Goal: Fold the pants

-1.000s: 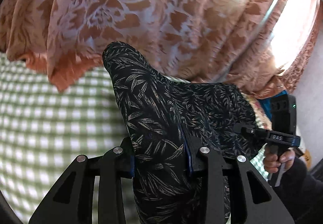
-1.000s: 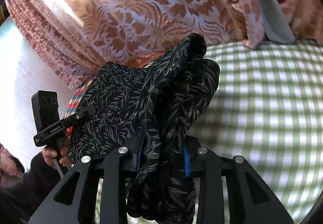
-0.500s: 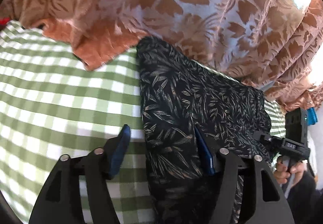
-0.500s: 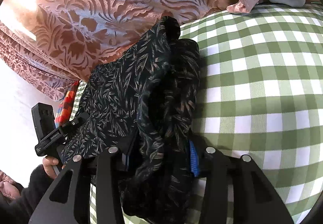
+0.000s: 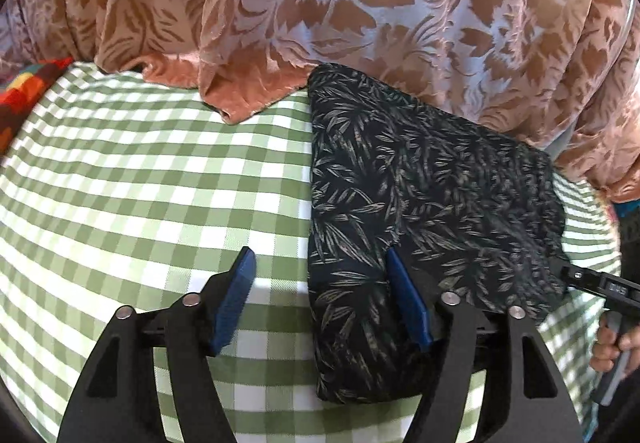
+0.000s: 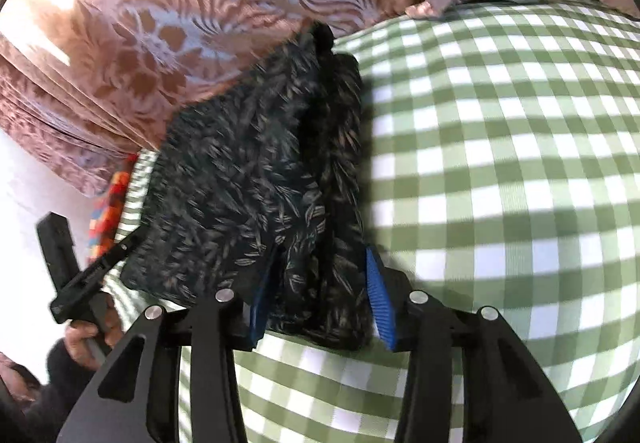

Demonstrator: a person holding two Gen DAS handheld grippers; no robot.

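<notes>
I see one pair of dark leaf-print pants (image 5: 420, 183) lying folded on the green checked bed (image 5: 140, 183), its far edge against one floral curtain (image 5: 340, 3). My left tongs (image 5: 320, 303) have just been opening wide; only the right pad touches cloth. My right tongs (image 6: 320, 299), part open, straddle the bunched near-right edge, apparently loosely.

Pants (image 6: 256, 183) motion-blurred; hand (image 5: 610, 347) cut off at edge.

Left gripper (image 5: 320, 297) just opened — pants (image 5: 404, 203) flat on checked cloth (image 5: 140, 183) (edge between pads).
</notes>
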